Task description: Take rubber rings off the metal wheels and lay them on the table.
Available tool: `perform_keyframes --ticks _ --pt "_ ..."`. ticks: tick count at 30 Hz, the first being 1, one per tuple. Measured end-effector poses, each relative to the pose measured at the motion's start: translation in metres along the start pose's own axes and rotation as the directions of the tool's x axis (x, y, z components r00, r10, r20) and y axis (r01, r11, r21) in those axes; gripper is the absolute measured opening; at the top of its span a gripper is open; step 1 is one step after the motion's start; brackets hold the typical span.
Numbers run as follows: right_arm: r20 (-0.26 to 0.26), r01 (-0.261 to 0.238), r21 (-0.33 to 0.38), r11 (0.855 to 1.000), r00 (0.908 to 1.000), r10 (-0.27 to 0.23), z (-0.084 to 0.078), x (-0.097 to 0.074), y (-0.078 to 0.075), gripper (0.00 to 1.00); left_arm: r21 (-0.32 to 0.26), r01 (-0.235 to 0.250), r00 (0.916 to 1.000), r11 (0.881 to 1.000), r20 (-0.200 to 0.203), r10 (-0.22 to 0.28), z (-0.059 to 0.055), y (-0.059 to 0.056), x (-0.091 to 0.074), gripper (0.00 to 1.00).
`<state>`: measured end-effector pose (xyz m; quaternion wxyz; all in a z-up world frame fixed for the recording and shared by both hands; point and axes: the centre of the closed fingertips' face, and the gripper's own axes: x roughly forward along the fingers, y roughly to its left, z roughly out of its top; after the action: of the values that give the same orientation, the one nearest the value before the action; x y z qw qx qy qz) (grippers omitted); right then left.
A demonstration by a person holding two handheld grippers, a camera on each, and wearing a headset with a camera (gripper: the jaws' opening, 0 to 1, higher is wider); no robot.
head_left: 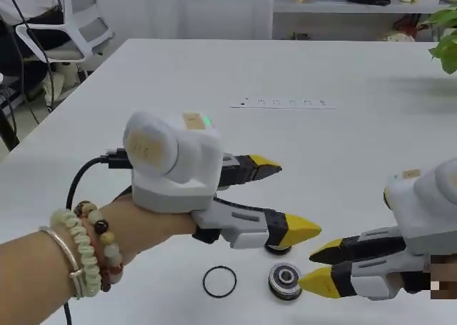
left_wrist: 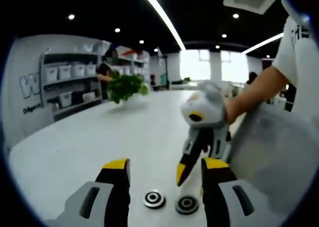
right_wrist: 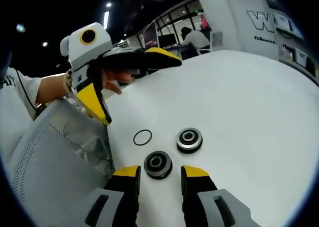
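Observation:
Two metal wheels lie on the white table (head_left: 343,125). The nearer wheel (head_left: 285,279) (right_wrist: 158,163) has a dark rim. The other wheel (head_left: 278,250) (right_wrist: 189,139) looks silvery and is partly hidden under my left gripper's lower jaw in the head view. A loose black rubber ring (head_left: 219,281) (right_wrist: 143,137) lies flat to their left. My left gripper (head_left: 293,200) (left_wrist: 165,167) hovers open above the wheels. My right gripper (head_left: 318,268) (right_wrist: 160,172) is open, its tips just short of the dark-rimmed wheel (left_wrist: 187,204), holding nothing.
A flush socket strip (head_left: 282,102) sits mid-table. An office chair (head_left: 64,32) stands beyond the far left corner and a green plant (head_left: 446,46) at the right edge. A black cable (head_left: 78,182) trails from my left gripper.

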<state>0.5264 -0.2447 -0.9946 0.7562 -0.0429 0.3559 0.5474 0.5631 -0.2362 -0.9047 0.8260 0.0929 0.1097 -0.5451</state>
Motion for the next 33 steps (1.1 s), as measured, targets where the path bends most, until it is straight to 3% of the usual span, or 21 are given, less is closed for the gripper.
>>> perform_keyframes --ticks 2,4,7,12,20,24,33 --pt "0.009 0.006 0.002 1.000 0.9999 -0.006 0.001 0.000 -0.002 0.30 0.006 0.004 1.0000 1.000 -0.008 -0.004 -0.009 -0.004 0.002 0.54" --pt "0.013 0.008 0.001 1.000 0.9999 -0.008 0.000 0.001 -0.002 0.29 0.005 0.025 0.9987 1.000 -0.045 -0.025 -0.023 -0.010 0.002 0.52" --pt "-0.014 -0.005 -0.007 1.000 0.9999 0.005 -0.005 0.006 0.001 0.30 0.024 0.066 0.9898 0.998 -0.128 -0.063 -0.048 -0.022 0.002 0.50" --pt "-0.044 -0.006 -0.050 0.999 0.9990 0.004 -0.011 0.010 0.004 0.30 0.031 0.106 0.9753 0.994 -0.198 -0.098 -0.074 -0.032 0.004 0.40" --pt "-0.094 -0.003 -0.126 0.992 0.9956 -0.009 -0.021 0.019 0.005 0.30 0.023 0.115 0.9682 0.993 -0.226 -0.107 -0.085 -0.035 0.009 0.29" --pt "-0.095 0.003 -0.164 0.986 0.9953 -0.019 -0.021 0.021 0.005 0.27 0.025 0.113 0.9626 0.993 -0.250 -0.103 -0.092 -0.034 0.010 0.23" --pt "-0.102 0.019 -0.208 0.978 0.9940 -0.041 -0.021 0.023 0.001 0.19 0.022 0.131 0.9563 0.991 -0.266 -0.120 -0.097 -0.038 0.012 0.14"
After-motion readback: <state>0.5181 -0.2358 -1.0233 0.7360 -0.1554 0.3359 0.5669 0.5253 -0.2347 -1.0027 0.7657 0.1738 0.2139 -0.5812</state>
